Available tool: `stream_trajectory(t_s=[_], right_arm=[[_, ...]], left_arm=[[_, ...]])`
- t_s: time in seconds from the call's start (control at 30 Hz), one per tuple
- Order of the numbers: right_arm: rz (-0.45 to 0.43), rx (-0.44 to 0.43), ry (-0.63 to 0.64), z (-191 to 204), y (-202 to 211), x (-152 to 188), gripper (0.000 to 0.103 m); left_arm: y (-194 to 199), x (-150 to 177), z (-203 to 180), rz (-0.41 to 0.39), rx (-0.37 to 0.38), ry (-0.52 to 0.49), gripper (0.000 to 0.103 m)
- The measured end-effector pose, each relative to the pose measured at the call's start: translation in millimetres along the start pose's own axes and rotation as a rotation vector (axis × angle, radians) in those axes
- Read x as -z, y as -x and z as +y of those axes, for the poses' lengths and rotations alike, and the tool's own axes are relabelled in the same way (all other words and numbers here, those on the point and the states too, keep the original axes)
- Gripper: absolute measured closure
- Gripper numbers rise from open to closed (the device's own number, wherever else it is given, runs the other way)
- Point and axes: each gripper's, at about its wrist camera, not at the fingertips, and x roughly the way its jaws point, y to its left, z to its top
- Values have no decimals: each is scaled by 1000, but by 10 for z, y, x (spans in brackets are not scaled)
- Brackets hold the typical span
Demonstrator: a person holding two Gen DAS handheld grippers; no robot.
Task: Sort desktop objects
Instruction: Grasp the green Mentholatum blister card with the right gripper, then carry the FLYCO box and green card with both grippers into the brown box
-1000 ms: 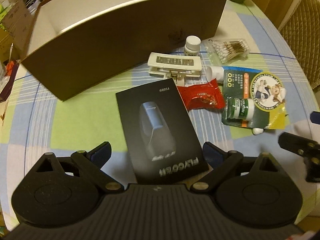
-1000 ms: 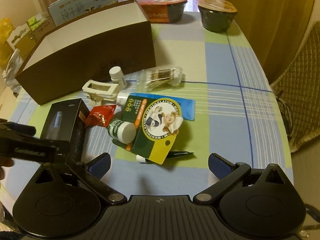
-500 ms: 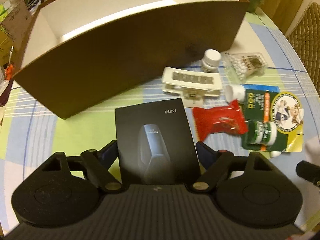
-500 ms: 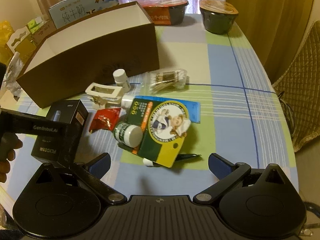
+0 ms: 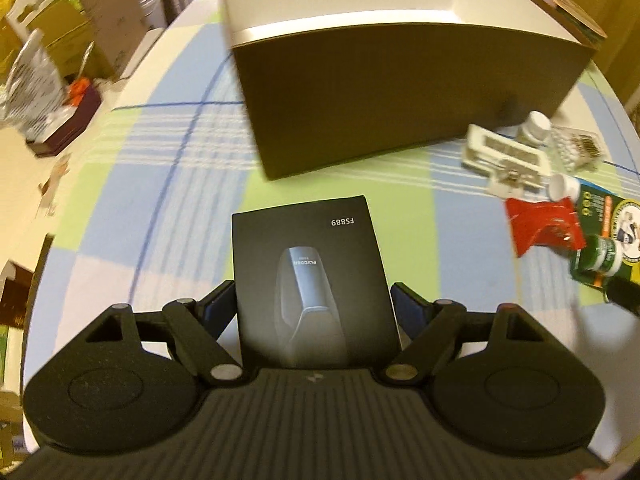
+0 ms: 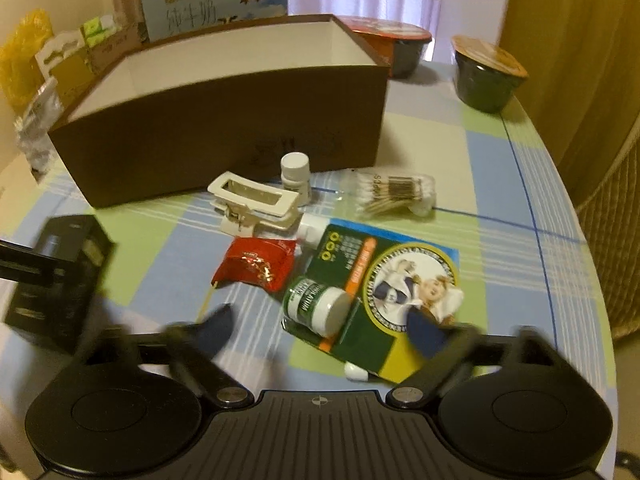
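Left hand-held gripper (image 5: pixel 313 300) is being closed on the black product box (image 5: pixel 310 280), with a finger at each long side. Over the last second the box has been brought from lying ahead of open jaws to being clamped between them, and the view is now being swung toward the brown cardboard box (image 5: pixel 400 92); the pick is judged complete and the transfer begun. The black product box is being held just short of the brown cardboard box, whose open top is being faced. Right hand-held gripper (image 6: pixel 320 330) is being held open and empty, blurred with motion, above the green bottle (image 6: pixel 316 306) and the green blister card (image 6: pixel 384 296) on the counter (image 6: pixel 520 248). Beyond these, the red packet (image 6: pixel 258 264), white clip (image 6: pixel 256 204), small white bottle (image 6: pixel 295 172) and cotton swabs (image 6: pixel 394 194) are being left unsorted.
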Motion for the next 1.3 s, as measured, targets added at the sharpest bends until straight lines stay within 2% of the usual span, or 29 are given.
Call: stream_trajectory(t_s=[0.07,0.23,0.43,0.7,1.0,1.3], right_arm=[[4,28,-2,38,-85,-1,45],[-12,88,9,106,-235,6,56],[-21,103,51,133,-243,65,68],[-31,78,14,-26,-30,101,69],[-65,-37,-73,-175,295,-11,69],[-113,-134,-42,-109,467,-271,69]], left_arm=[[4,20,76,2,-7,13,23],[11,34,205,5,-6,25,23],[-76,30,200,28,-7,10,23],[-154,23,142,28,-8,-43,25],[46,77,131,5,31,-66,25],[571,-105,197,-112,78,-60,25]])
